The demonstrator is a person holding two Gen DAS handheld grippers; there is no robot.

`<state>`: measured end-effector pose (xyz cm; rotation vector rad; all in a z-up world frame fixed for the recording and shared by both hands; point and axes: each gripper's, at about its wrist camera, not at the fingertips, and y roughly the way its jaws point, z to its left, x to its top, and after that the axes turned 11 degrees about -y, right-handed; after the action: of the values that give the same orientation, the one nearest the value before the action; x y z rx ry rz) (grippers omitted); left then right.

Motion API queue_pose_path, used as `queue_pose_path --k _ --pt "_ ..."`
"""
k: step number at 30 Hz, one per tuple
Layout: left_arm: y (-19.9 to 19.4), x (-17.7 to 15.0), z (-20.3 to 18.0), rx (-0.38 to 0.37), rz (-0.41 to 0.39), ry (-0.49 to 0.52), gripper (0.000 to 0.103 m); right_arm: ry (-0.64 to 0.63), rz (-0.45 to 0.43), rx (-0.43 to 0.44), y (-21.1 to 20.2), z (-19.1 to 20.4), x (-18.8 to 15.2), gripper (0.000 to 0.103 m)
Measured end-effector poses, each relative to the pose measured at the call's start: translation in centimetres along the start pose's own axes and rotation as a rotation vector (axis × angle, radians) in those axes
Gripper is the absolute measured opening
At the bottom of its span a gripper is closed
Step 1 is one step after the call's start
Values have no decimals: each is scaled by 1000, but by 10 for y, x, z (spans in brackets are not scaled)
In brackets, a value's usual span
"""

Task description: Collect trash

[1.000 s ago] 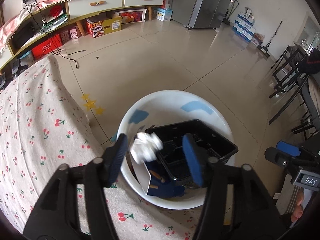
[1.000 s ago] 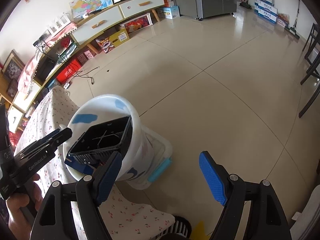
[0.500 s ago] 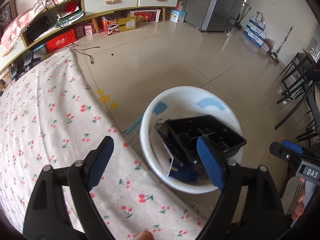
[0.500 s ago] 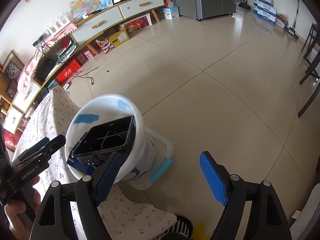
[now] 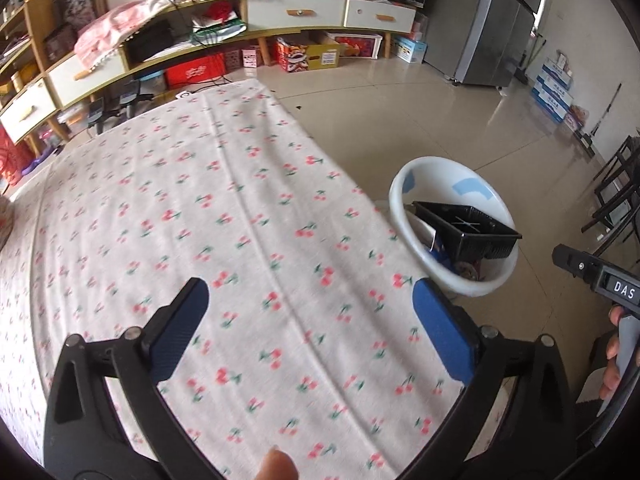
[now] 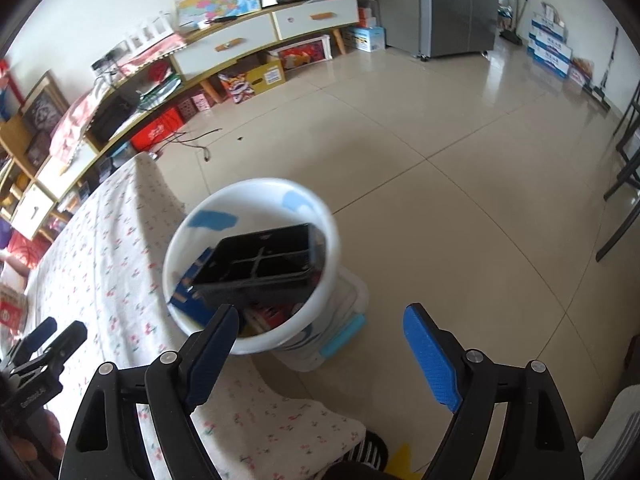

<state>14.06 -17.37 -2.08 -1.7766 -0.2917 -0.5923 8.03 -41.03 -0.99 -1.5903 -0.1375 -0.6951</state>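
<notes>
**Two open grippers near a white trash bin beside a cherry-print table**

Two hand-held grippers are in view, each seen from its own wrist camera. The left gripper [image 5: 310, 320] hangs over a table covered by a white tablecloth [image 5: 180, 208] printed with small red cherries. Its blue-padded fingers are spread wide apart with nothing between them.

Just off the table's right edge stands a round white bin [image 5: 456, 236] with pale blue patches on its inner wall. Inside it a black plastic tray [image 5: 466, 230] sits tilted, its rim rising above the bin's edge. Below the tray lies a dark blue carton [image 6: 192, 284], and some reddish scraps show at the bottom, too small to identify.

The right gripper [image 6: 316, 348] is held above and in front of the bin, over the beige tiled floor [image 6: 460, 184]. Its blue pads are also spread wide and hold nothing. In this view the bin rests on a clear plastic box with a light blue latch [image 6: 344, 338].

Across the room a long low cabinet [image 5: 240, 28] with white drawers lines the wall, with cartons beneath it and a grey refrigerator [image 5: 496, 24] to the right.
</notes>
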Motion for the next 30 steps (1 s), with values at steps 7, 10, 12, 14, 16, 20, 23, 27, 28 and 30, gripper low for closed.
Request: queue_pose_path --k 7,10,12,14,16,20,23,27,28,30 --pt "-35 -30 31 59 -30 4 102 -108 -31 -8 -24 41 -20 87" --pt "-47 -42 44 61 -36 -13 102 -131 -68 -14 -38 57 -29 87" --pt "-56 -50 53 50 -42 -40 102 -145 -95 -25 -45 68 -35 87" --pt "-64 -56 59 48 -59 -72 102 -164 -122 -37 -53 78 -41 87" --pt "-73 -61 65 52 -94 -101 102 -191 -164 -41 -61 90 -48 87" --pt "-94 -70 79 78 -163 -152 102 -238 -225 -45 -72 111 -62 87" --pt "-102 -76 84 120 -197 -146 102 -298 -265 -53 -79 129 -69 87" --pt "-110 -81 92 154 -220 -173 102 -345 -323 -38 -85 146 -72 87" --pt "-112 -83 96 159 -226 -182 102 -351 -328 -30 -85 149 -72 87" --pt "-115 -85 98 175 -237 -192 102 -361 -331 -23 -83 153 -73 87"
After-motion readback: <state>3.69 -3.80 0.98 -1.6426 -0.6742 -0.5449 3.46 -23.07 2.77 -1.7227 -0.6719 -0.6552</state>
